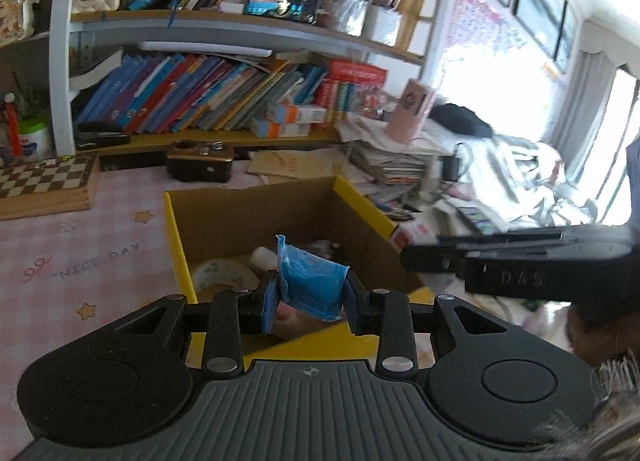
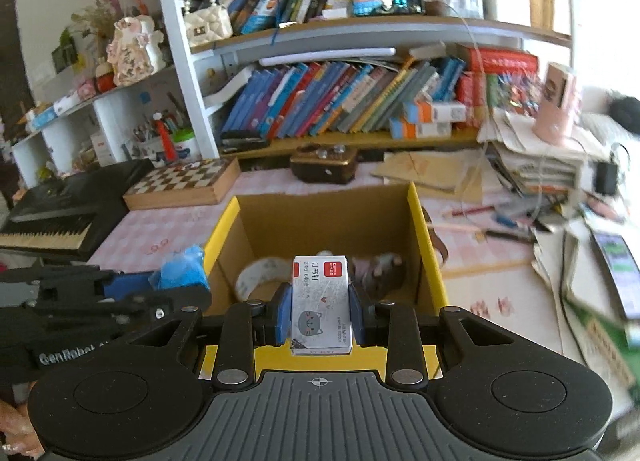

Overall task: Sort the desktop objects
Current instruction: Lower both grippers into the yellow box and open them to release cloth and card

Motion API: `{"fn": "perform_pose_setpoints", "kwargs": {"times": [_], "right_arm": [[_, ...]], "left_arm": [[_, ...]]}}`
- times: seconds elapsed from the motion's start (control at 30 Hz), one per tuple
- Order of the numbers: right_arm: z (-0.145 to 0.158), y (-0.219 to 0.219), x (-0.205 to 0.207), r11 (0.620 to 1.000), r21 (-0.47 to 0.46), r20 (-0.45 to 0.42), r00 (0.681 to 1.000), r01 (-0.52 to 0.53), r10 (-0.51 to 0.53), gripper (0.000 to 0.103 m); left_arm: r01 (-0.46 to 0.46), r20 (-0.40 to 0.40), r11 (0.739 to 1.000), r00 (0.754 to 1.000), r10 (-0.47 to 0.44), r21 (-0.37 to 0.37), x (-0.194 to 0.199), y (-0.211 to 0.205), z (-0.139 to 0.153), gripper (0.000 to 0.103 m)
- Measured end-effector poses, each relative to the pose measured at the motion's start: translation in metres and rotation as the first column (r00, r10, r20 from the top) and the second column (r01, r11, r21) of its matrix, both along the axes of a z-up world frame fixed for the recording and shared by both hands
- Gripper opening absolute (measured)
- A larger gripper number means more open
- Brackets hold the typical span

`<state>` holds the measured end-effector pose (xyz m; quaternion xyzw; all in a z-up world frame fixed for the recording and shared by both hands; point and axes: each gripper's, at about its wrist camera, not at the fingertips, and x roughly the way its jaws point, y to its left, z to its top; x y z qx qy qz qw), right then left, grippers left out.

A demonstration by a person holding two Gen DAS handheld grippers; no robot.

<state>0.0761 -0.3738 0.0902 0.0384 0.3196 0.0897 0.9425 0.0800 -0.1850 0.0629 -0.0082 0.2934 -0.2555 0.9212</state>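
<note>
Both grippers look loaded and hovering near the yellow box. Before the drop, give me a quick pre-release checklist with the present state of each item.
1. Left gripper shut on the blue packet: ok, pads press both sides.
2. Right gripper shut on the staple box: ok, held upright between the pads.
3. Yellow cardboard box open on top: ok, no lid or flap over it.
4. Room inside: ok, a tape roll and a dark object lie on the bottom, with bare floor beside them.
5. Right gripper over the opening: ok.
6. Left gripper over the opening: cannot tell; the right wrist view shows the packet near the box's left wall.
</note>
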Motion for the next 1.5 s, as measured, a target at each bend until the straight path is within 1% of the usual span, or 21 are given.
{"fn": "perform_pose_setpoints", "kwargs": {"times": [0.07,0.17,0.27,0.43,0.57,0.7,0.83,1.0,1.3,1.37,1.4,1.43,1.47,1.5], "right_arm": [[-0.004,-0.005,0.012,1.000,-0.005,-0.004,1.000,-0.027,0.027,0.030],[-0.012,-0.008,0.034,0.997,-0.012,-0.022,0.997,-0.079,0.079,0.030],[-0.019,-0.012,0.057,0.992,-0.018,-0.044,0.991,-0.128,0.127,0.030],[-0.033,-0.009,0.093,0.977,-0.042,-0.078,0.976,-0.209,0.205,0.030],[-0.049,-0.002,0.117,0.958,-0.038,-0.128,0.952,-0.286,0.279,0.030],[-0.060,0.000,0.133,0.939,-0.036,-0.160,0.929,-0.342,0.333,0.030],[-0.065,0.002,0.149,0.925,-0.024,-0.186,0.911,-0.379,0.369,0.030],[-0.073,0.005,0.160,0.915,0.008,-0.219,0.892,-0.404,0.396,0.030],[-0.075,0.004,0.165,0.915,0.027,-0.217,0.891,-0.402,0.398,0.030],[-0.075,0.003,0.165,0.919,0.032,-0.210,0.896,-0.393,0.391,0.031],[-0.075,0.002,0.165,0.921,0.037,-0.207,0.898,-0.389,0.388,0.031],[-0.074,0.001,0.165,0.921,0.047,-0.204,0.899,-0.387,0.388,0.034],[-0.072,-0.001,0.163,0.922,0.057,-0.195,0.901,-0.383,0.387,0.038],[-0.070,-0.002,0.162,0.924,0.061,-0.184,0.906,-0.378,0.382,0.040]], "left_arm": [[-0.027,-0.009,0.999,1.000,0.027,0.031,0.008,-0.009,-0.006,0.031],[-0.061,-0.046,0.997,0.997,0.063,0.050,0.023,-0.019,-0.016,0.031],[-0.085,-0.061,0.990,0.994,0.092,0.110,0.040,-0.033,-0.030,0.031],[-0.098,-0.062,0.970,0.992,0.114,0.224,0.061,-0.054,-0.048,0.031],[-0.123,-0.083,0.950,0.985,0.152,0.288,0.078,-0.065,-0.059,0.031],[-0.128,-0.100,0.929,0.980,0.172,0.347,0.085,-0.075,-0.067,0.031],[-0.141,-0.120,0.917,0.973,0.199,0.374,0.087,-0.083,-0.074,0.031],[-0.172,-0.131,0.916,0.964,0.233,0.362,0.088,-0.083,-0.074,0.031],[-0.207,-0.101,0.905,0.960,0.261,0.372,0.086,-0.088,-0.075,0.033],[-0.210,-0.087,0.901,0.961,0.261,0.380,0.082,-0.089,-0.074,0.041],[-0.208,-0.080,0.903,0.964,0.255,0.376,0.080,-0.090,-0.074,0.043],[-0.203,-0.072,0.909,0.967,0.245,0.365,0.077,-0.090,-0.072,0.049],[-0.205,-0.060,0.912,0.969,0.242,0.355,0.074,-0.090,-0.069,0.061],[-0.218,-0.040,0.912,0.968,0.247,0.347,0.070,-0.091,-0.067,0.067]]}}
